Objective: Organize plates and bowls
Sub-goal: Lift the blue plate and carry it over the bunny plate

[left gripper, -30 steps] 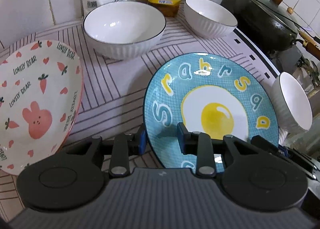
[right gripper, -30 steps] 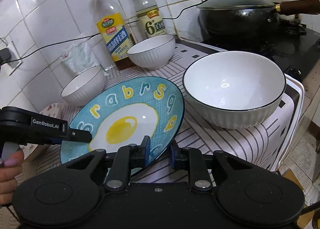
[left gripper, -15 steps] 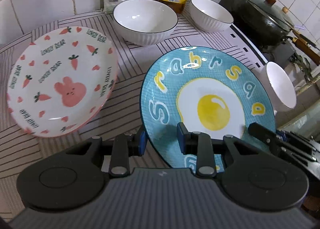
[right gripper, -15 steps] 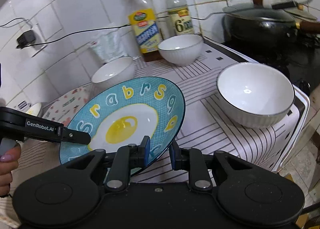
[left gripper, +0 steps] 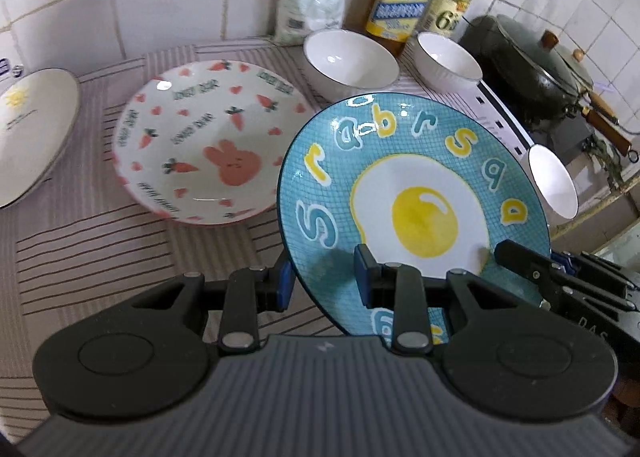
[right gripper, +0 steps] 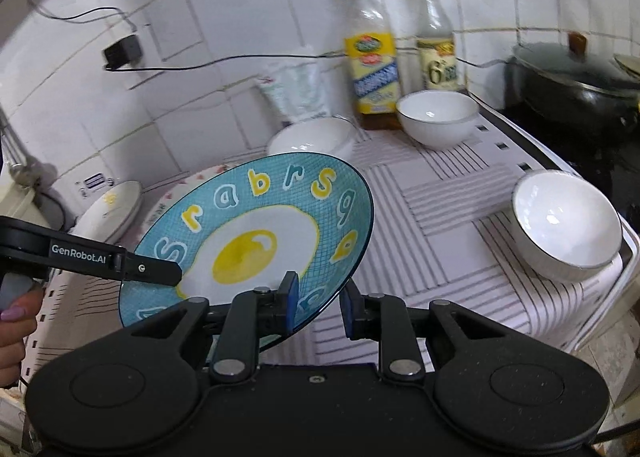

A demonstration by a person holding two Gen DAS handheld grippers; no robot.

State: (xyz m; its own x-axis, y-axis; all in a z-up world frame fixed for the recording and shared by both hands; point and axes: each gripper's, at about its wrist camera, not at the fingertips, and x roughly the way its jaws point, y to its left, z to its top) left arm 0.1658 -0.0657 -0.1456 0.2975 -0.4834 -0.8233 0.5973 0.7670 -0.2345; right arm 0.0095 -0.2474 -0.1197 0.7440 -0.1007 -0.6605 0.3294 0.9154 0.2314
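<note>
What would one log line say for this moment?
left gripper: shut on blue egg plate | right gripper: shut on same plate | plate: lifted, tilted | pink rabbit plate: on cloth

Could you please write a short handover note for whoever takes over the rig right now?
Left gripper: shut on the near rim of the blue egg plate.
Right gripper: gripping the same plate's opposite rim; plate is tilted and looks lifted off the striped cloth.
On the cloth: bunny plate, sun plate at far left, three white bowls.
Done: nothing stacked yet.
Left: probably set the blue plate onto another plate, then nest the bowls.
</note>
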